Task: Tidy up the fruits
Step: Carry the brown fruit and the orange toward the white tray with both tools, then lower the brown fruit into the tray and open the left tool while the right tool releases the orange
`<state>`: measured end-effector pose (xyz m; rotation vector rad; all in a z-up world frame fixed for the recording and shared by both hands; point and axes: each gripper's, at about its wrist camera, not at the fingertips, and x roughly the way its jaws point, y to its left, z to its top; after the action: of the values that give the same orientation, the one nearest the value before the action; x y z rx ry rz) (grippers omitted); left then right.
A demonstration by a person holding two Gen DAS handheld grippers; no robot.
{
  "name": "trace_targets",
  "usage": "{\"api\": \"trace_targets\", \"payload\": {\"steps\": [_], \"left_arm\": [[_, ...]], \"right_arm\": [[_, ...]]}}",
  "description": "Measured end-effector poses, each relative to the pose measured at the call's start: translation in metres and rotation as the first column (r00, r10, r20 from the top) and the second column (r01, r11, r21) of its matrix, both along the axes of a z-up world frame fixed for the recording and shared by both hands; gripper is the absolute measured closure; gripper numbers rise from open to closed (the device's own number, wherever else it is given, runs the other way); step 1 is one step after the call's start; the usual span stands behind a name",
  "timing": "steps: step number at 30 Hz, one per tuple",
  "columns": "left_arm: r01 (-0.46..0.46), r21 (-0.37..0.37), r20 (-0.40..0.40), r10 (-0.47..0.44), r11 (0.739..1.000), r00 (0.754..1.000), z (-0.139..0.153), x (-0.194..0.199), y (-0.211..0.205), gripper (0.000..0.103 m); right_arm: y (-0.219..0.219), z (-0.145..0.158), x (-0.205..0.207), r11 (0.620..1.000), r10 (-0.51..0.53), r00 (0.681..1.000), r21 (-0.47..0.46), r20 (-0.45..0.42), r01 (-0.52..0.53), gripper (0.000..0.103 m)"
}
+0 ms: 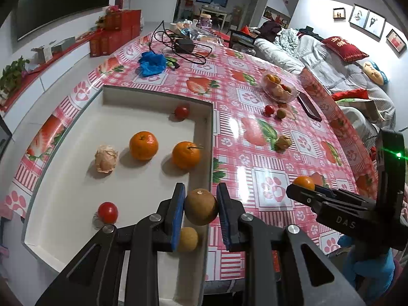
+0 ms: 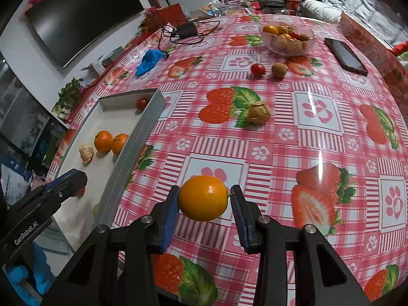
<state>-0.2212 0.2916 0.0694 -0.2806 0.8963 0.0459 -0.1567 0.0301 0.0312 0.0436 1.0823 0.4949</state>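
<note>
My left gripper (image 1: pixel 200 205) is shut on a brown round fruit (image 1: pixel 201 206), held over the right rim of the white tray (image 1: pixel 204 137). In the tray lie two oranges (image 1: pixel 143 145) (image 1: pixel 186 155), a husked fruit (image 1: pixel 106 158), two cherry tomatoes (image 1: pixel 107 212) (image 1: pixel 181 111) and a tan round fruit (image 1: pixel 187 239). My right gripper (image 2: pixel 204 199) is shut on a small orange (image 2: pixel 203 198), held above the tablecloth right of the tray (image 2: pixel 132 153). It also shows in the left wrist view (image 1: pixel 304 186).
On the strawberry tablecloth (image 2: pixel 318 140) lie a husked fruit (image 2: pixel 258 113), a cherry tomato (image 2: pixel 257 69) and a brown fruit (image 2: pixel 279 69). Beyond stand a glass bowl of fruit (image 2: pixel 288 39), a phone (image 2: pixel 345 55), a blue glove (image 2: pixel 149 61) and a charger with cables (image 2: pixel 187 30).
</note>
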Motion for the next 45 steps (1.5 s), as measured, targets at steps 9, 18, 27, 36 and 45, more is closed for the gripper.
{"api": "trace_targets", "payload": {"steps": [9, 18, 27, 36, 45], "left_arm": [[-0.078, 0.007, 0.003, 0.078, 0.997, 0.997, 0.000, -0.001, 0.034, 0.075], [-0.137, 0.000, -0.017, 0.137, 0.991, 0.990, -0.009, -0.004, 0.068, 0.075], [-0.159, -0.002, -0.035, 0.159, 0.987, 0.987, -0.021, -0.002, 0.082, 0.075], [-0.193, -0.002, -0.063, 0.192, 0.981, 0.979, -0.032, -0.003, 0.099, 0.075], [-0.195, 0.017, -0.094, 0.196, 0.981, 0.976, -0.039, -0.001, 0.102, 0.060]], "right_arm": [[0.025, 0.005, 0.001, 0.999, 0.048, 0.999, -0.008, 0.009, -0.048, 0.061], [0.069, 0.011, 0.005, 0.991, 0.135, 0.991, -0.015, 0.010, -0.135, 0.061], [0.122, 0.014, 0.002, 0.971, 0.240, 0.971, -0.024, 0.014, -0.239, 0.061], [0.150, 0.008, 0.000, 0.958, 0.287, 0.958, -0.018, -0.011, -0.287, 0.062], [0.174, 0.008, -0.007, 0.937, 0.345, 0.938, -0.056, 0.010, -0.344, 0.061]]}}
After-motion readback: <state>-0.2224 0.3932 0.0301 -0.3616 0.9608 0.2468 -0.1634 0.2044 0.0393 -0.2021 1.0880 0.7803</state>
